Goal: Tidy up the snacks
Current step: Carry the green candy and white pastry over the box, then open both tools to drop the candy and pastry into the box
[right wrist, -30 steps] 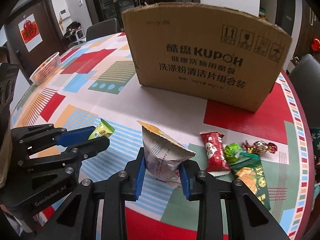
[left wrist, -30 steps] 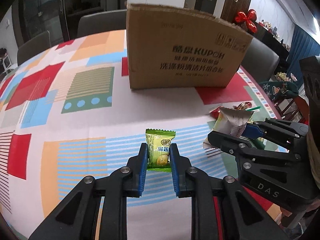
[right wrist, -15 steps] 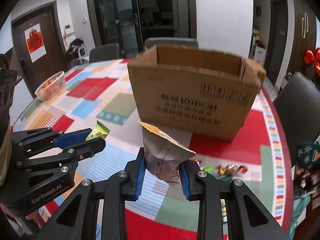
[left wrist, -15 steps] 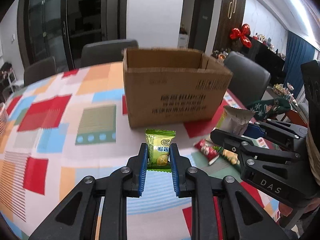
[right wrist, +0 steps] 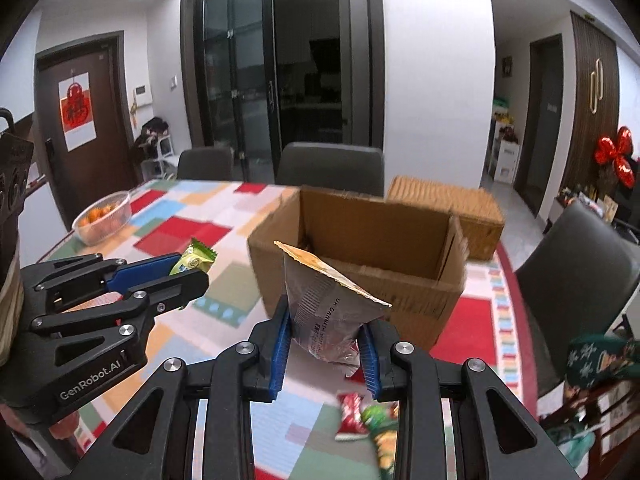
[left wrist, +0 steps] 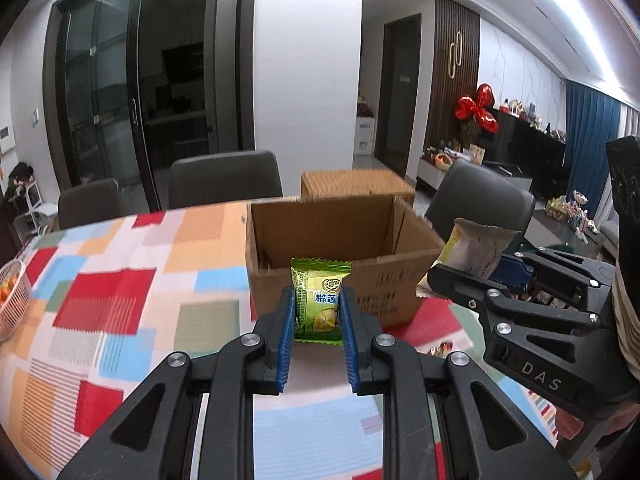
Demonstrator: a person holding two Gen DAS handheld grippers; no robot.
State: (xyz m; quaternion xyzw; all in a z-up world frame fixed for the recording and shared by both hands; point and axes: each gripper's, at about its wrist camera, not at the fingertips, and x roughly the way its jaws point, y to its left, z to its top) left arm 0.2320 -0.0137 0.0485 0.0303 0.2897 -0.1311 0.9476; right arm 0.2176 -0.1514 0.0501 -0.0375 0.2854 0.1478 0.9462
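Observation:
My left gripper is shut on a small green durian candy packet, held in the air in front of the open cardboard box. My right gripper is shut on a silver snack bag, also raised just short of the box. The right gripper with its bag shows at the right of the left wrist view. The left gripper with its candy shows at the left of the right wrist view. The inside of the box looks empty where visible.
A red packet and green snacks lie on the patterned tablecloth below my right gripper. A bowl of oranges sits at the far left table edge. Grey chairs ring the table. A wicker box stands behind the carton.
Both grippers have risen from table level with their snacks, so the box's open top and inside now show. Both stay shut on their packets.

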